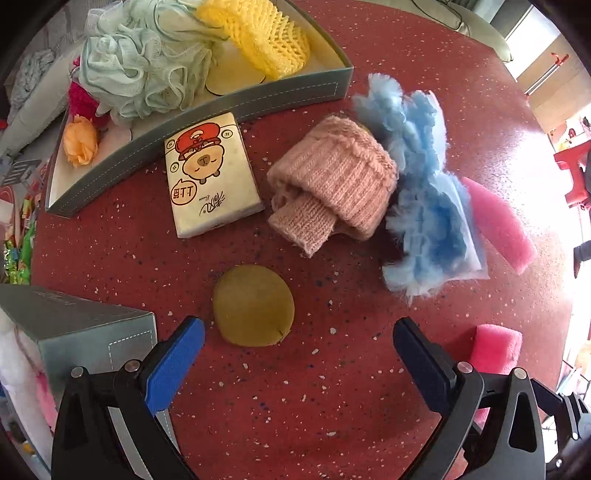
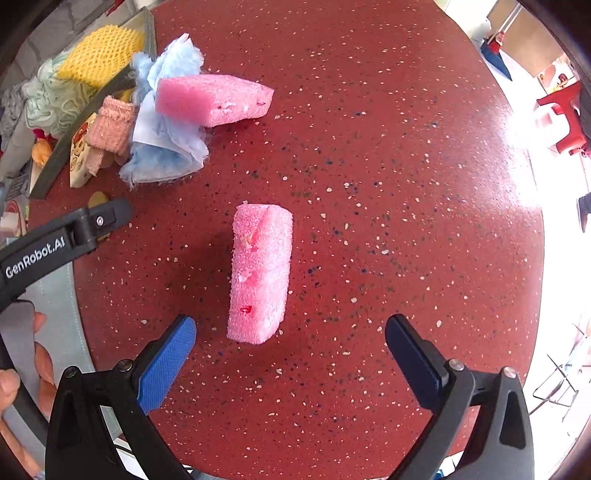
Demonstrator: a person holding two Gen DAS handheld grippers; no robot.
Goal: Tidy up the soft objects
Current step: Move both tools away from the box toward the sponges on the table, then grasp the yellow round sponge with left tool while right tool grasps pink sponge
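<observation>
Soft objects are partly sorted: the curved grey tray at the far edge of the bench already holds a pale green bath pouf, a yellow foam net, an orange fabric flower and something red beside it that I cannot make out. Much is left loose on the bench. Straight ahead of my left gripper lies a flat olive round pad, just beyond my fingertips, and my left jaws are spread wide with nothing in them. Past it sit a tissue pack with a cartoon print against the tray wall, a pink knitted glove, and a fluffy blue cloth touching the glove. My right gripper is likewise released and empty, lined up on a pink foam block lying lengthwise between its fingers' reach; a second pink foam block rests on the blue cloth farther off. By my reckoning less than half is done: the pad, pack, glove, cloth and both foam blocks wait to be boxed. A second grey box stands near my left side.
</observation>
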